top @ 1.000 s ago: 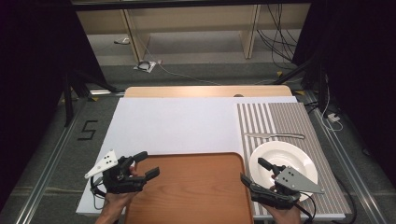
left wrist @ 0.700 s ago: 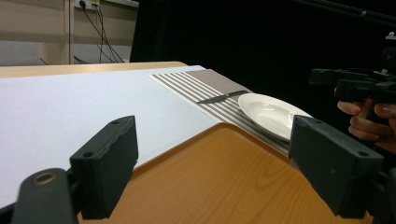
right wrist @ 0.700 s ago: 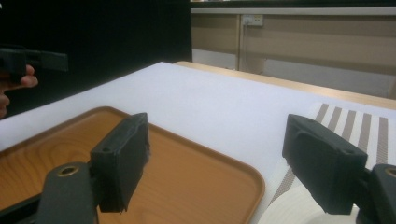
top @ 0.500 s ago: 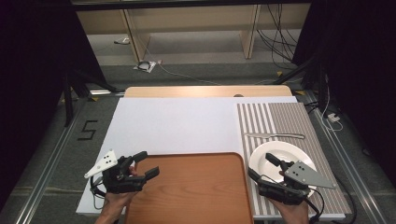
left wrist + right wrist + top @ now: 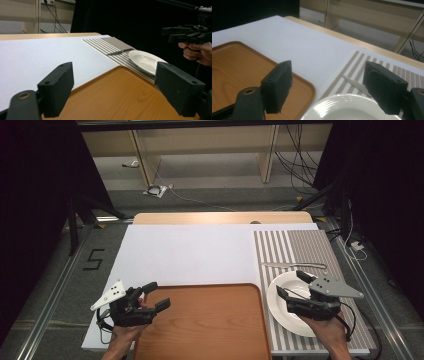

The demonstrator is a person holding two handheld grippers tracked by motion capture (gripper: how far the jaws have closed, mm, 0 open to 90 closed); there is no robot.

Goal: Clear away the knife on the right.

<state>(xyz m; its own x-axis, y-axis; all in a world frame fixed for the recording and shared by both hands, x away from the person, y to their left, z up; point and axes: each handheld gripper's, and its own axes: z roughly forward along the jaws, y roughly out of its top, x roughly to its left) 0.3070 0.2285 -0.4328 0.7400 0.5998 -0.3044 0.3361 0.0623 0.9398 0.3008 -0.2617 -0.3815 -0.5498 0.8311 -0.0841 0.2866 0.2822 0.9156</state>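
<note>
A white plate (image 5: 280, 312) lies on a striped placemat (image 5: 300, 245) at the front right, with a knife (image 5: 292, 265) just beyond it. A brown wooden tray (image 5: 200, 325) sits empty at the front centre. My right gripper (image 5: 291, 283) hovers open over the plate's far half, holding nothing. The right gripper view has the plate (image 5: 352, 110) and knife (image 5: 355, 85) between its jaws. My left gripper (image 5: 156, 295) stands open and empty over the tray's left edge. In the left gripper view the tray (image 5: 112, 100) lies under the jaws, and the plate (image 5: 145, 60) and right gripper (image 5: 172, 33) are farther off.
A white sheet (image 5: 200, 252) covers most of the table, and a wooden strip (image 5: 220, 217) runs along the far edge. Beyond the table are shelving legs and cables on the floor (image 5: 160, 190). Dark curtains stand at both sides.
My right gripper has moved a little forward over the plate. The left gripper has stayed where it was.
</note>
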